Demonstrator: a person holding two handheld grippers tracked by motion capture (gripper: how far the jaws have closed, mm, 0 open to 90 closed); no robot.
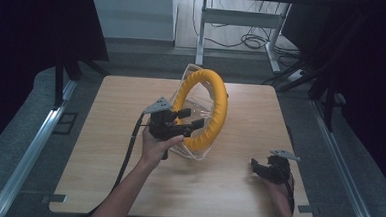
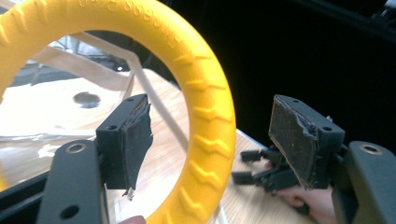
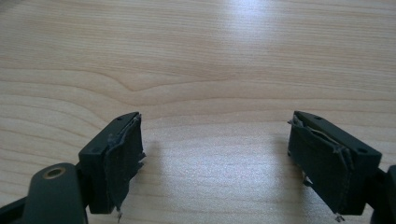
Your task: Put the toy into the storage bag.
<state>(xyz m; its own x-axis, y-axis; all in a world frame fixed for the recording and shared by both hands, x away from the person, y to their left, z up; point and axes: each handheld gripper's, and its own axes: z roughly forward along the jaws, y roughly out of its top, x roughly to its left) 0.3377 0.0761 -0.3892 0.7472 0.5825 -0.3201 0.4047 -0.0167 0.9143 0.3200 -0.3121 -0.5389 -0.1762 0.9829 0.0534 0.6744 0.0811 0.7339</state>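
A yellow ribbed ring (image 1: 216, 94) stands on edge at the middle of the wooden table (image 1: 127, 175), inside a clear plastic wrapper (image 1: 196, 101). My left gripper (image 1: 190, 118) is open at the ring's near-left rim. In the left gripper view the ring (image 2: 205, 93) passes between the two jaws, and neither pad (image 2: 135, 140) touches it. My right gripper (image 1: 255, 167) rests low near the table's front right, open, with bare wood between its jaws (image 3: 215, 158). It also appears in the left gripper view (image 2: 261, 168), past the ring.
The table's right edge (image 1: 298, 164) runs close to my right hand. Beyond the far edge stand a desk frame (image 1: 202, 34) and loose cables (image 1: 254, 40) on the floor. Dark curtains hang on both sides.
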